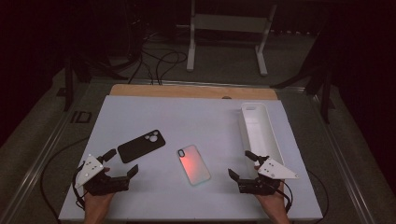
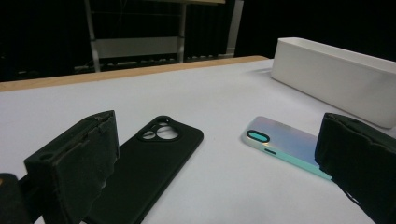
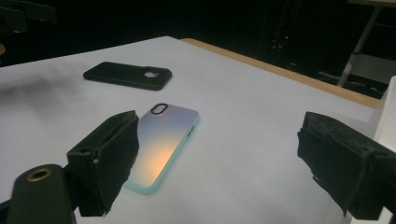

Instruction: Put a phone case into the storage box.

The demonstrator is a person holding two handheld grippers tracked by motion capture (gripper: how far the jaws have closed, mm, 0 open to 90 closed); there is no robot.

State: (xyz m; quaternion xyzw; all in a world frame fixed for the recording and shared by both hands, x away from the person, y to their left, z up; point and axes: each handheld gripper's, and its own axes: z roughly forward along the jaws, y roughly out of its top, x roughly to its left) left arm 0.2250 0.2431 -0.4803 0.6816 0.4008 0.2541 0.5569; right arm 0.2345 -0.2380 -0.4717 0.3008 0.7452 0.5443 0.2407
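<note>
A black phone case (image 1: 141, 145) lies camera side up on the white table top, left of centre. To its right lies an iridescent phone case (image 1: 193, 164) with a pale teal rim and a reddish glare. My left gripper (image 1: 123, 162) rests near the front left, open, with the black case (image 2: 144, 163) just ahead of its left jaw and the iridescent case (image 2: 285, 142) farther right. My right gripper (image 1: 239, 163) rests at the front right, open and holding nothing. The iridescent case (image 3: 163, 144) lies in front of its left jaw, with the black case (image 3: 126, 74) beyond.
A long white tray (image 1: 275, 140) stands along the table's right side, close to my right gripper; its wall (image 2: 336, 79) is seen side-on. A wooden strip (image 1: 191, 91) edges the far side. Cables and a metal stand (image 1: 229, 28) lie on the floor beyond.
</note>
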